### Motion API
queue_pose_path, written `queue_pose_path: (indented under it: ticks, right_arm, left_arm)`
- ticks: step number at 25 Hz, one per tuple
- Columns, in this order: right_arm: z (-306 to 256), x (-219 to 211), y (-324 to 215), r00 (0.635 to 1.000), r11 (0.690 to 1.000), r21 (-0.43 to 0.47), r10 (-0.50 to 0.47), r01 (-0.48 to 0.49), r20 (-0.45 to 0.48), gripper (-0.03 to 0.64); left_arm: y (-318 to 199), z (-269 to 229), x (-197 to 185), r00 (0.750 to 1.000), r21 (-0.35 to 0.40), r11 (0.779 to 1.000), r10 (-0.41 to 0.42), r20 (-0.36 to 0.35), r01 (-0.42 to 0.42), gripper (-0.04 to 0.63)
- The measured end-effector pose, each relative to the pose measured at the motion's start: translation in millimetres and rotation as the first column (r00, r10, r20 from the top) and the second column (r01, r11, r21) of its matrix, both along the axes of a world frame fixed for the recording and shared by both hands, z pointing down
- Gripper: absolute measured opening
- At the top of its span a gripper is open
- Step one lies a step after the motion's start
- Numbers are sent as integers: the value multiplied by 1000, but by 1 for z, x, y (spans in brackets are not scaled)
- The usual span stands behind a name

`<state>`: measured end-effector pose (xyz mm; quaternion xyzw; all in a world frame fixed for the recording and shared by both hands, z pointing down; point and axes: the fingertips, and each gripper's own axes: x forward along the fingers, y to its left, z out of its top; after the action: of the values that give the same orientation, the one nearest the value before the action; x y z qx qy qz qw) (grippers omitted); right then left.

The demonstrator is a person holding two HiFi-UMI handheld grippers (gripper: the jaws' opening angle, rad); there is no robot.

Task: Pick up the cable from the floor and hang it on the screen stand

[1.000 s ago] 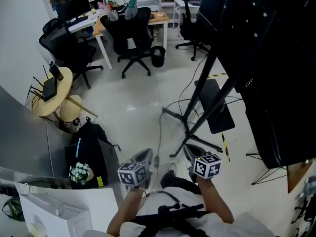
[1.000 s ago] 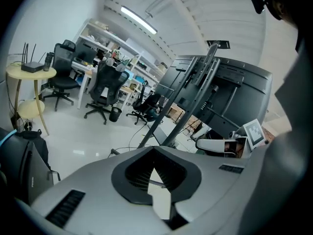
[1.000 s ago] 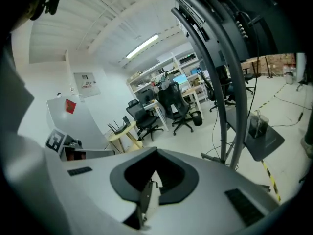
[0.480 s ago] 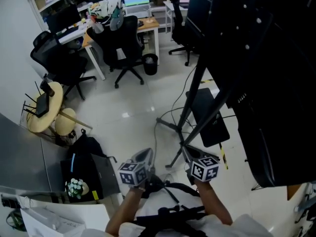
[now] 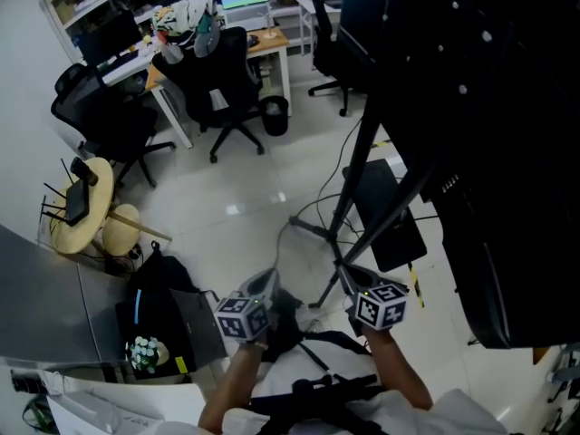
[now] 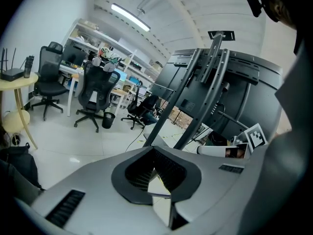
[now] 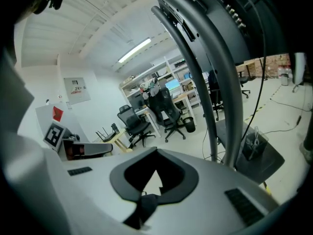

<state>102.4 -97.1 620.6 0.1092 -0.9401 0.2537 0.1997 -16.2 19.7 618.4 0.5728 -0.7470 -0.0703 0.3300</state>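
Seen from above, a person's forearms reach up from the bottom edge, each holding a smooth grey plastic gripper topped by a black-and-white marker cube: the left gripper at lower centre, the right gripper just right of it. Only this view shows the thin pale-grey cable, lying in a loose curve on the glossy pale floor just above the grippers and beside the splayed feet of the black metal screen stand. The stand's large dark screen fills the right of the frame. A soft black backpack sits at lower left, and black mesh office chairs stand at upper left. The left gripper view alone shows that gripper's ribbed dark fingers closed together with nothing between them; above them rise the stand's slanting tubes and the screen's curved moulded back. The right gripper view shows its dark fingers closed too, holding nothing that can be made out, close beneath the stand's smooth curved grey tubes.
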Motion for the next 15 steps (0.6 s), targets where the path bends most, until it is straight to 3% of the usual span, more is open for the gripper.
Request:
queue_pose_path:
  ticks: [7,12,15]
  right_arm:
    - [7,-14,-31,998,998,4,62,-62,-27,0]
    - [9,-28,-53,986,987,4,161,-161,-38,0]
    - [3,-42,-62,974,975,14,222,-221,-47,0]
  left_arm:
    - [-41,12,-42,999,7,1000,28,-35,-28,0]
    - [-93,27,-68,986,-20,986,165,-37,-166,0]
    - [-136,32,-83,958,-46,957,284,-29,-285,0]
